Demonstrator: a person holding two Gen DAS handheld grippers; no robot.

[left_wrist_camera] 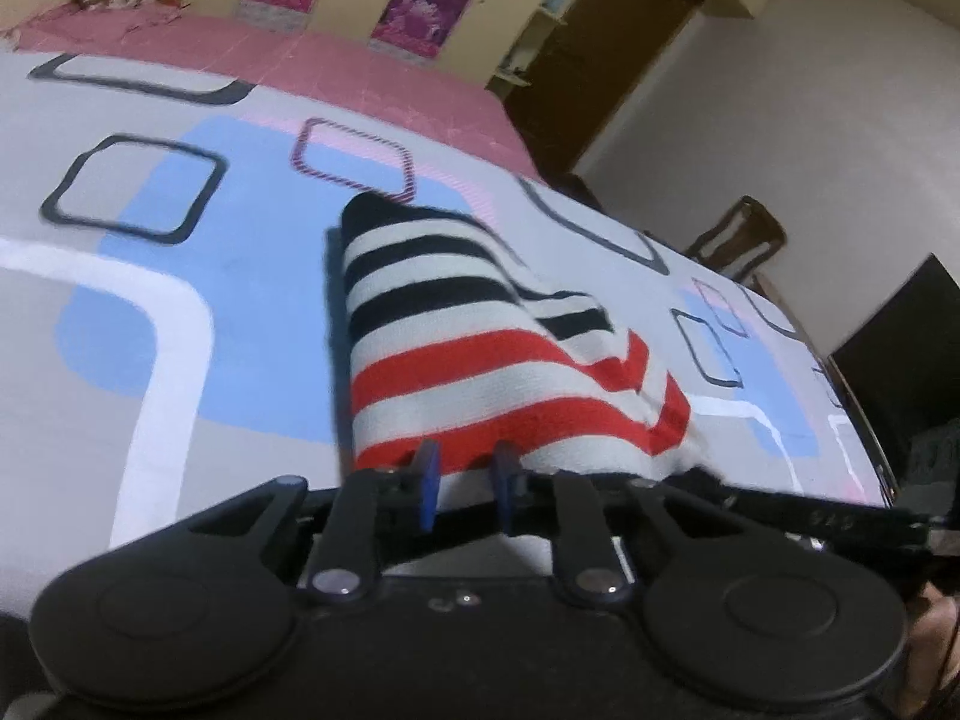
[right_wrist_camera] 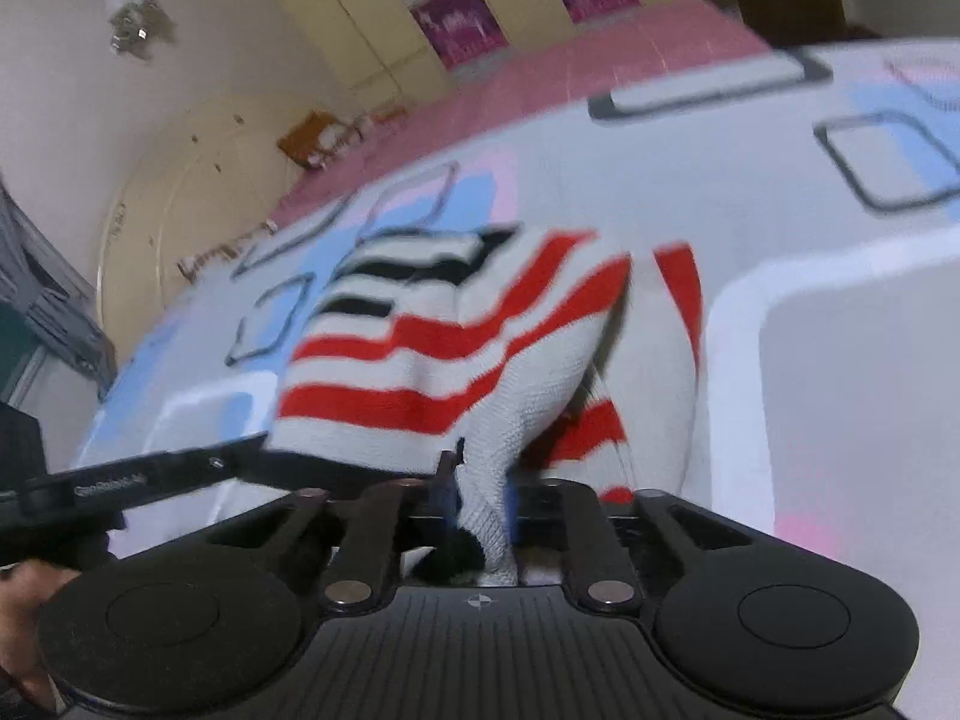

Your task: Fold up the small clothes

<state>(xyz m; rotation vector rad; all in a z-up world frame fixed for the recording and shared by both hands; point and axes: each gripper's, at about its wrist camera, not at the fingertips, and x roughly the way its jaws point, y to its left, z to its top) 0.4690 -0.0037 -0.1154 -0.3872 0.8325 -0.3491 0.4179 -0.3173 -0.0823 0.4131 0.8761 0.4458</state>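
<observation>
Striped knit garment (left_wrist_camera: 480, 348) lies on the bed (left_wrist_camera: 120, 360), partly bunched, black-and-white bands at its far end, red-and-white bands at the near end. The bed is covered with a grey sheet printed with pale blue patches and rounded square outlines; a pink cover (left_wrist_camera: 336, 69) runs along the far edge.

Left gripper (left_wrist_camera: 465, 483): blue-tipped fingers (left_wrist_camera: 427, 480) sit at the garment's near hem, drawn close to each other with a narrow gap. The white cloth edge shows between and just beyond the tips. From the left wrist view I cannot tell whether the pads actually press on the fabric.

Right gripper (right_wrist_camera: 480, 498): fingers pinched on a gathered fold of the white knit, which runs down between the tips toward the camera. The cloth rises from this pinch in a taut ridge, and the red stripes bend around it. The picture is blurred here.

In the right wrist view the other gripper's black body reaches in from the left, its end touching the garment's near left edge, and a hand (right_wrist_camera: 24, 600) shows at the lower left. The two grippers hold the same near edge, the left one near the left corner, the right one further right.

Far side of the room: cream wardrobe doors with magenta panels (left_wrist_camera: 420, 6), a dark wooden door (left_wrist_camera: 606, 54) to the right, and a white wall (left_wrist_camera: 810, 120).
</observation>
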